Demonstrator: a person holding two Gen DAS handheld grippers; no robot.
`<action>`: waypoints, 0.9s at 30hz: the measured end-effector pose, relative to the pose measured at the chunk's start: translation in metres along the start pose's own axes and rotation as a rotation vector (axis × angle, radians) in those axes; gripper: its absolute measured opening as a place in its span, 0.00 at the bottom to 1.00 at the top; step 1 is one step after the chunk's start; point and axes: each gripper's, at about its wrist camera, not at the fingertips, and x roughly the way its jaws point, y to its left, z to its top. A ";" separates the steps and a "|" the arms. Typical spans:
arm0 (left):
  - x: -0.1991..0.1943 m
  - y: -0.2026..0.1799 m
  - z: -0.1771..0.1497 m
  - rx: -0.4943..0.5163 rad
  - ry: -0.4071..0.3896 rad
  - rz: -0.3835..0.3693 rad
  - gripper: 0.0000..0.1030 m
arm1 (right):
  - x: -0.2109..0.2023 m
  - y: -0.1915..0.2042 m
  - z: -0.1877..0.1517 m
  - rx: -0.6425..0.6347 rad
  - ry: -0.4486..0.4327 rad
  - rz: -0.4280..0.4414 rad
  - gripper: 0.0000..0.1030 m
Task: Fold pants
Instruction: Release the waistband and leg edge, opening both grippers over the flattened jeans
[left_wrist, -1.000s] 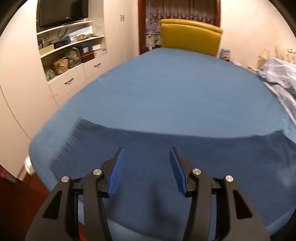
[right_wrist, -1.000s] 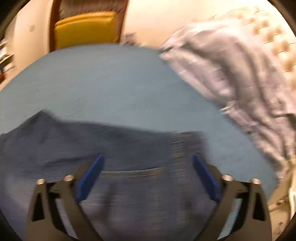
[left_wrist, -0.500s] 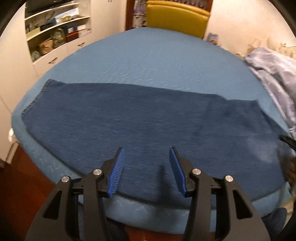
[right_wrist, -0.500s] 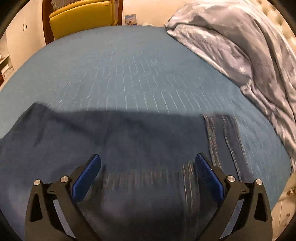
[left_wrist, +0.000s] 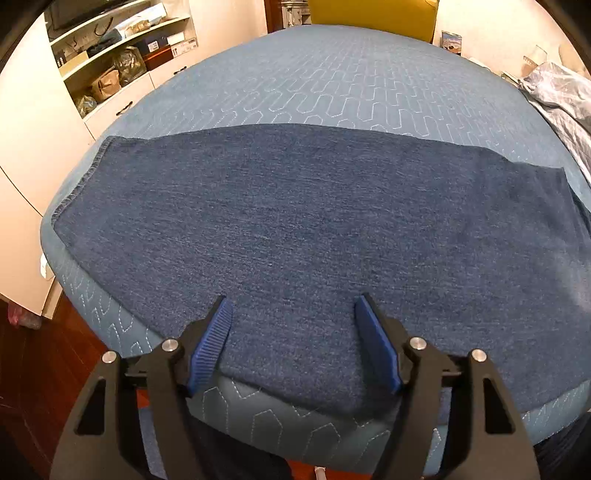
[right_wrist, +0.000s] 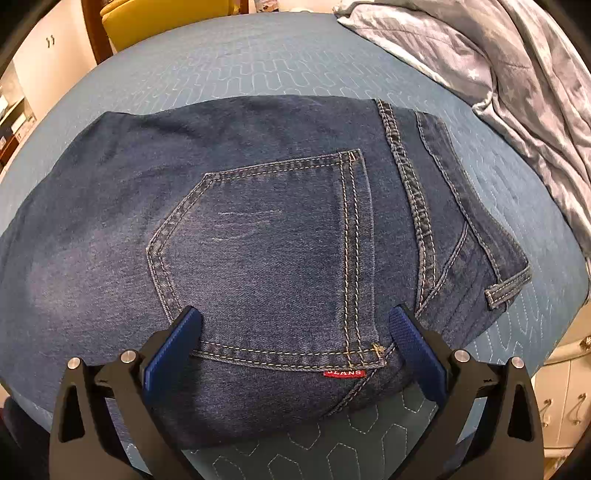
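Note:
Dark blue jeans (left_wrist: 295, 229) lie flat across the near part of a blue quilted bed, the hem at the left. My left gripper (left_wrist: 293, 314) hovers over the leg near its front edge, its jaws opening, with cloth under them but nothing pinched. In the right wrist view the seat of the jeans (right_wrist: 258, 236) shows a back pocket, a red label and the waistband at the right. My right gripper (right_wrist: 293, 325) stands wide open over the lower edge of that pocket, its pads apart from the cloth.
The blue quilted bedcover (left_wrist: 332, 81) stretches far behind the jeans. A grey crumpled duvet (right_wrist: 498, 62) lies at the right. A yellow chair (left_wrist: 373, 14) stands beyond the bed, white shelves with clutter (left_wrist: 110, 62) at the left, a dark wooden floor (left_wrist: 44, 362) below the bed edge.
Both grippers have tipped downward and come nearer to the jeans. The left gripper's jaws have spread wider. The jeans now lie still and sharp, spread flat.

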 end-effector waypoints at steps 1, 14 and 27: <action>-0.001 0.003 -0.001 -0.005 0.000 0.002 0.70 | 0.001 0.001 -0.002 0.002 -0.002 0.002 0.95; 0.001 0.033 -0.004 -0.068 0.016 -0.036 0.91 | 0.004 -0.002 -0.002 -0.008 -0.018 0.012 0.95; 0.012 0.118 -0.001 -0.140 -0.025 -0.036 0.97 | -0.011 0.006 0.005 -0.038 -0.018 -0.030 0.94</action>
